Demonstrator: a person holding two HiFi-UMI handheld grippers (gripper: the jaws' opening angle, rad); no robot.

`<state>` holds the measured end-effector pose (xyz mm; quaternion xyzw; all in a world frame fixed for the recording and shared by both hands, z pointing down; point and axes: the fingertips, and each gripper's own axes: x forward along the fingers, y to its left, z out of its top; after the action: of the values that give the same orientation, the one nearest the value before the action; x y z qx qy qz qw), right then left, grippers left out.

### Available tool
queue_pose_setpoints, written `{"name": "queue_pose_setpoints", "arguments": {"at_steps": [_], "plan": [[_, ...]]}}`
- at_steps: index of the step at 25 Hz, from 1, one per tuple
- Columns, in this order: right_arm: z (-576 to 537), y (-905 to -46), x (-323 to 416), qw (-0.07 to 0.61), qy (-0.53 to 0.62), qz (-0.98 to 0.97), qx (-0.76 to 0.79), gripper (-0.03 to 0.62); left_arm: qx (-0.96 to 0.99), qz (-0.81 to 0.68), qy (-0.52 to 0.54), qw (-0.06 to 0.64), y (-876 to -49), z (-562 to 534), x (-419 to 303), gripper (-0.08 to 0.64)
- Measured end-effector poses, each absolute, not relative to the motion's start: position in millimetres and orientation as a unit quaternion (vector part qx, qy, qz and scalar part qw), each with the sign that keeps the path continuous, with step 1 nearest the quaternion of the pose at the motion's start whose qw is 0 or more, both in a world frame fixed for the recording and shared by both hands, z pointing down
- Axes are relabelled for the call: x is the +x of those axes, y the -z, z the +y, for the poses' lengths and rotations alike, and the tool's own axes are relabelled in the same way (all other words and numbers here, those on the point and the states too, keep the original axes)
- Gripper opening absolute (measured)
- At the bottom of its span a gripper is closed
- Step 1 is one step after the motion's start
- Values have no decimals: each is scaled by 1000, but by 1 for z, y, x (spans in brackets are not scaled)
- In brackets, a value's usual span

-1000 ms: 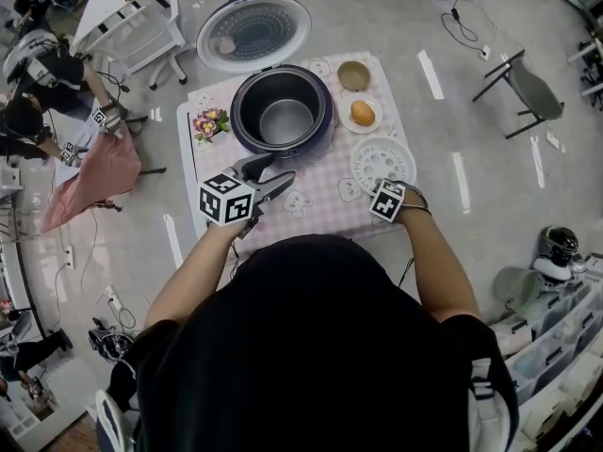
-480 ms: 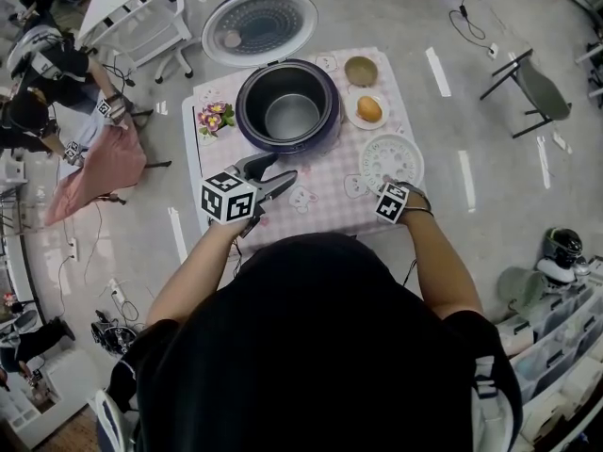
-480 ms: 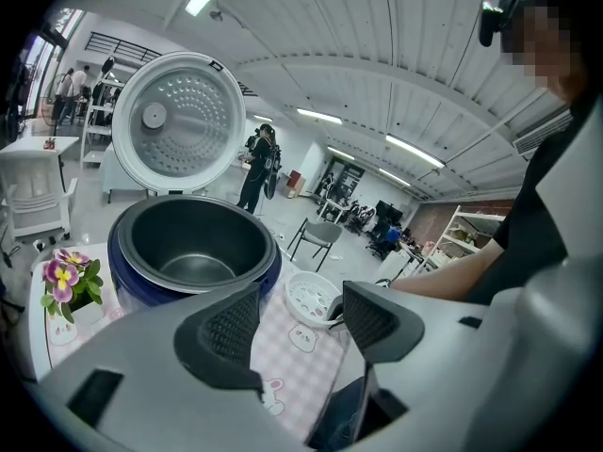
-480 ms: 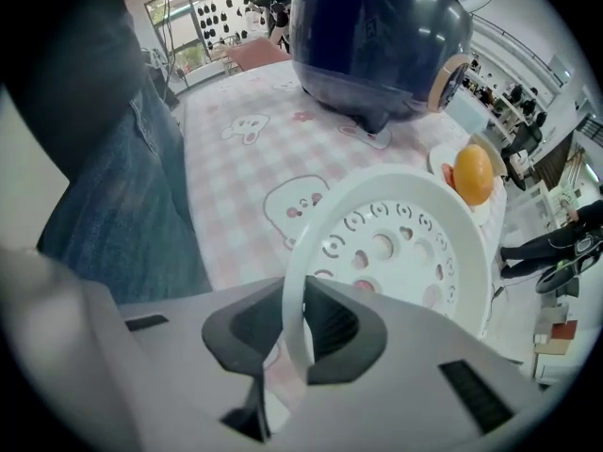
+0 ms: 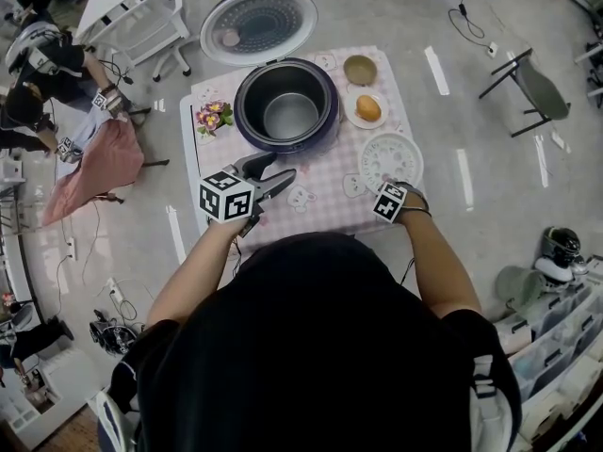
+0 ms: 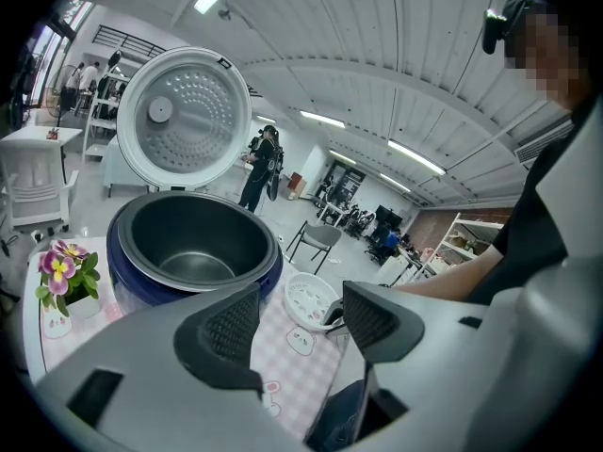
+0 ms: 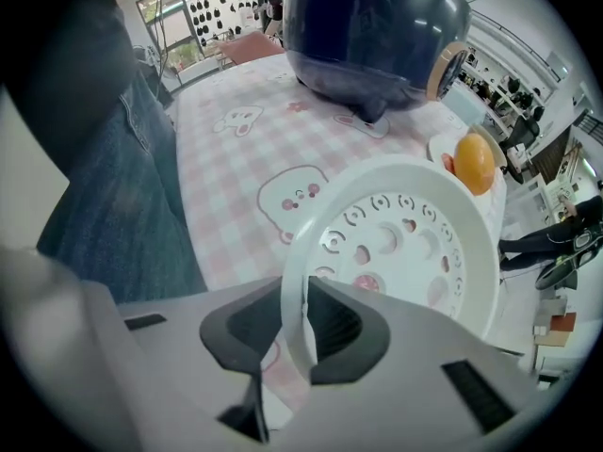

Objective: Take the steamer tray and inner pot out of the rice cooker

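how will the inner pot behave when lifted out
The inner pot looks like rigid metal, so probably stiff and fairly heavy. Its thin smooth rim may slip in a pinch. Empty and round, it could tilt if gripped one-sided.

The right gripper view's top edge cuts off the rice cooker [image 7: 367,36].

White perforated steamer tray [image 5: 391,158] on checked cloth [image 5: 320,191] — dark inner pot [image 5: 288,116] inside cooker [image 5: 283,147].

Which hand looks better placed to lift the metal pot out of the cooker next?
Left. The left gripper has its jaws open and empty, aimed at the pot right in front of it. The right gripper is off to the side, its jaws opening around the rim of the white tray.
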<state>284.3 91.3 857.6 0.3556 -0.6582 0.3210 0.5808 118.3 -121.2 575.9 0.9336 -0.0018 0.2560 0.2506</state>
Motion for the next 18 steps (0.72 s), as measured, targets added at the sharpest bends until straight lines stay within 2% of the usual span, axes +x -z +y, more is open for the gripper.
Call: {"name": "queue_pose_setpoints", "arguments": {"at_steps": [6,16,18], "plan": [[89,-843,283,566,-340,-659,359,141,936,-5,-243,256,-574,-127,121,284],[43,-770,289,525,-308,-678,412,161,941,-12,-224,253,-565,-135,117,284],[28,-751,296,515,-295,-680,431,182,942,-14,-221,251,-562,-137,116,284]]}}
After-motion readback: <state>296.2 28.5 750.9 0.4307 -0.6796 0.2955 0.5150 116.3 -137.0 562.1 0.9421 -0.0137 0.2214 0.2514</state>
